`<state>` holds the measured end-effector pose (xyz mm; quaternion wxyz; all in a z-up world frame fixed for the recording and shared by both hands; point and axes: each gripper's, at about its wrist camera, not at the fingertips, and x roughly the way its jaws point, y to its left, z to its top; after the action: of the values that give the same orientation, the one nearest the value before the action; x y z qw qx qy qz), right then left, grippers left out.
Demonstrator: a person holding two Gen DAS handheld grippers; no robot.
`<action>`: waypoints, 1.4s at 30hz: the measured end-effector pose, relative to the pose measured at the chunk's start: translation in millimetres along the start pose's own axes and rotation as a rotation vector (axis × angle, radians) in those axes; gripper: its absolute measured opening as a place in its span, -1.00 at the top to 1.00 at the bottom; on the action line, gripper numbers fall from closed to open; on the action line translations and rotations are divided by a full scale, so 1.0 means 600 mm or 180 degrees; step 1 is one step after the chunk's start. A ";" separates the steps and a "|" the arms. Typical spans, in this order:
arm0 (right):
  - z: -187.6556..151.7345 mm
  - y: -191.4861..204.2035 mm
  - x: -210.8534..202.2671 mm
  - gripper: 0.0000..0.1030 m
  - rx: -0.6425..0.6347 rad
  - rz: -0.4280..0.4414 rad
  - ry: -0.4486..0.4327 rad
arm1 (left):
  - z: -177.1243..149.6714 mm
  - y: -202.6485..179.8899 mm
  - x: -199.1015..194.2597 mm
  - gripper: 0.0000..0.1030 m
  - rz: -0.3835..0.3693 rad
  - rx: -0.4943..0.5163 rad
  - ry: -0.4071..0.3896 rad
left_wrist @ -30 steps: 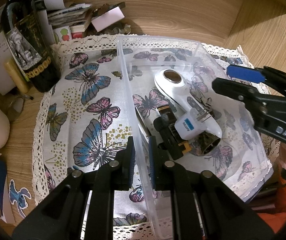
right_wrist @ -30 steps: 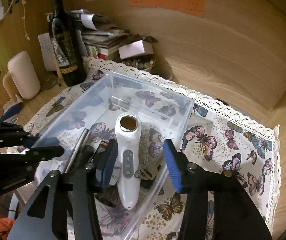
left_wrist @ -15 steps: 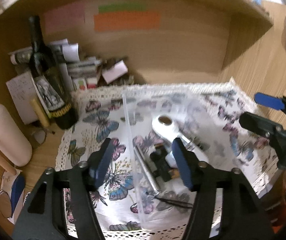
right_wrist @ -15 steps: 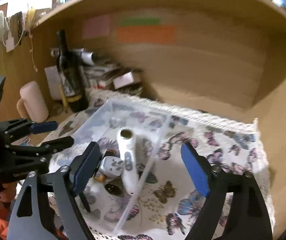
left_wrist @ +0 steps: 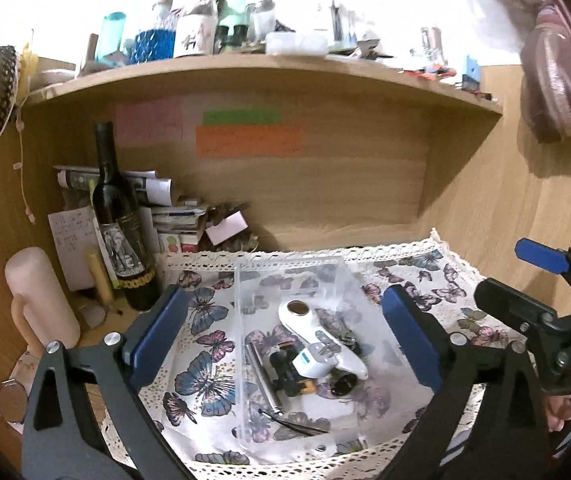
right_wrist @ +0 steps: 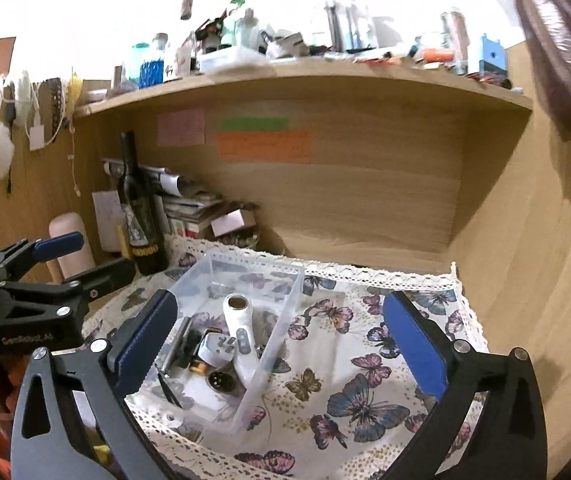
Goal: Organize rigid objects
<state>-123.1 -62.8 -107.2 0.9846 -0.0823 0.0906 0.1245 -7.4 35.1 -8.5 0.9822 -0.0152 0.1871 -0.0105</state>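
A clear plastic bin stands on the butterfly cloth. Inside lie a white handheld device, a white plug adapter, a metal rod and a round metal connector. My left gripper hovers back from the bin, its jaws opening wide with nothing between them. My right gripper is likewise raised, its jaws opening and empty. Each gripper shows at the edge of the other's view.
A dark wine bottle, a pink mug and a pile of papers and boxes crowd the back left corner. A wooden shelf loaded with bottles runs overhead. Wooden walls close the back and right.
The left jaws, shut on the bin's wall a second ago, have let go and spread wide. The right jaws widened too. Both grippers drew back and up, tilting toward the shelf.
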 end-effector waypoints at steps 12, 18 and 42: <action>-0.014 -0.004 -0.036 -1.00 0.0052 -0.0054 -0.0158 | -0.012 -0.032 -0.039 -0.98 -0.0029 0.0046 -0.0204; -0.015 -0.003 -0.040 -1.00 0.0059 -0.0055 -0.0175 | -0.011 -0.032 -0.044 -0.98 -0.0020 0.0062 -0.0251; -0.010 -0.013 -0.033 -1.00 0.0154 -0.0010 -0.0133 | -0.009 -0.031 -0.042 -0.99 -0.0065 0.0050 -0.0267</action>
<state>-140.7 -76.2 -108.1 0.9882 -0.0559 0.0728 0.1224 -32.9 17.0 -3.8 0.9891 -0.0098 0.1455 -0.0213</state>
